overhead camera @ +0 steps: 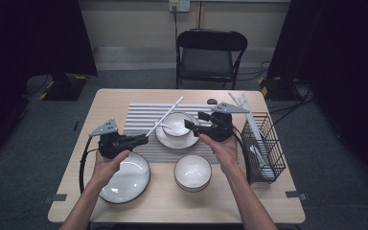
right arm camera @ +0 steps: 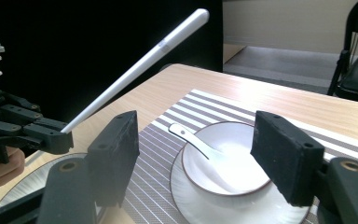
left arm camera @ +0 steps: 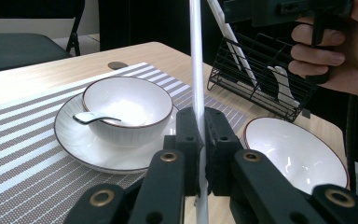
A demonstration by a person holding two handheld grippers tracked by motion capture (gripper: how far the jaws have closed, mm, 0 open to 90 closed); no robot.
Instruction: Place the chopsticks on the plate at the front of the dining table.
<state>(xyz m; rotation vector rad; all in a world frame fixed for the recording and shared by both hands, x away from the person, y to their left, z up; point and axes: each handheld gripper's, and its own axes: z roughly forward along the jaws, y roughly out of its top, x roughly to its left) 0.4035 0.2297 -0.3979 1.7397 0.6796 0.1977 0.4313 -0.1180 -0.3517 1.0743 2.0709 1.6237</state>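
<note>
My left gripper [overhead camera: 143, 139] [left arm camera: 201, 128] is shut on the lower end of a long white chopstick [overhead camera: 165, 116] [left arm camera: 196, 65] [right arm camera: 135, 70], which slants up over the striped mat. A white bowl [overhead camera: 177, 123] [left arm camera: 128, 105] [right arm camera: 228, 163] with a white spoon [left arm camera: 91, 118] [right arm camera: 191, 138] in it sits on a white saucer plate [overhead camera: 165, 139] [left arm camera: 74, 142]. My right gripper [overhead camera: 195, 120] [right arm camera: 198, 142] hovers at the bowl's right rim, its jaws wide open and empty. In the right gripper view, the left gripper [right arm camera: 28, 130] is at the left.
An empty white bowl [overhead camera: 192, 172] [left arm camera: 298, 154] and a large white plate [overhead camera: 124, 178] lie near the front edge. A black wire basket [overhead camera: 263, 143] [left arm camera: 261, 74] holding white utensils stands at the right. A grey striped mat [overhead camera: 139, 120] covers the table's middle. A black chair [overhead camera: 211, 52] stands behind.
</note>
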